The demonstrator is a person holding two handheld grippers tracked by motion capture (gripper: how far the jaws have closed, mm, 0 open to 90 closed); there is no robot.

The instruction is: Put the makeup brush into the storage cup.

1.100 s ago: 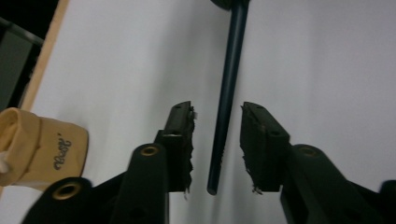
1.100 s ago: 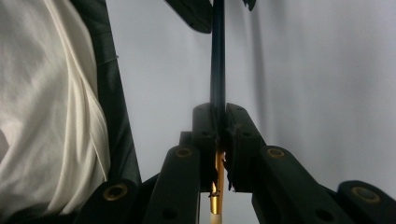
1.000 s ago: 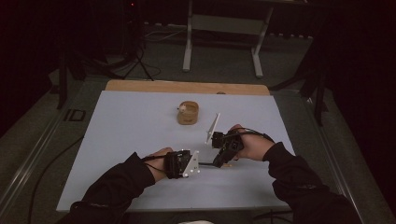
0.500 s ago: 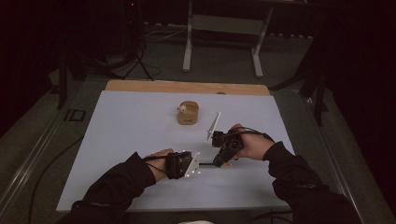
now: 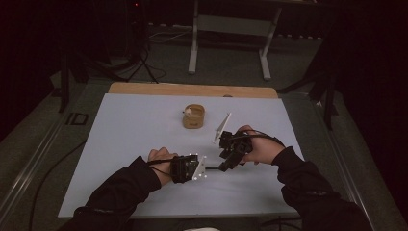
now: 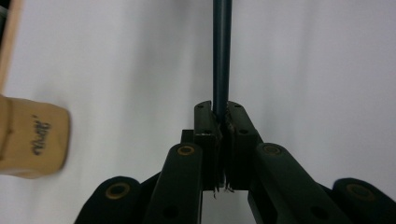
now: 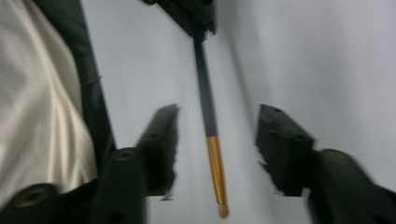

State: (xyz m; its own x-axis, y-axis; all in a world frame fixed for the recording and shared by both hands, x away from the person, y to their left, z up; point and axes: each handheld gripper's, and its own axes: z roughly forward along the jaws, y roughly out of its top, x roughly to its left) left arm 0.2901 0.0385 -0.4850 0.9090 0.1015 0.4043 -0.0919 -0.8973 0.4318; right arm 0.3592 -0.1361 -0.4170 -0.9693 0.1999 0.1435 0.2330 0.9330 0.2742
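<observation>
The task's thing was a thin dark-blue rod with a gold-coloured metal collar and a small pale tip (image 7: 211,140) — a slim brush or pencil-like stick, by the look of it. It was held level just above the white table mat (image 5: 134,144), nearer the person than the small round wooden holder (image 5: 194,116), which stood well apart toward the far edge of the mat.

The left gripper (image 5: 198,167) was clamped on the rod's dark shaft; in the left gripper view its black jaws stood pressed together around the shaft (image 6: 221,56), which ran straight out beyond them. The right gripper (image 5: 226,164) had just been opening: its jaws stood apart on either side of the gold collar, the rod between them but not touched.

Judged from its look, the rod would be very light and stiff, with a smooth lacquered surface that could slip or swivel under a pinch at one point. The pale tip seemed the delicate end, so it would be best left alone. The safest hold would be on the dark shaft, squarely across it and some way from the end — as the left gripper had it. A grip on the glossy collar would likely be less secure.
</observation>
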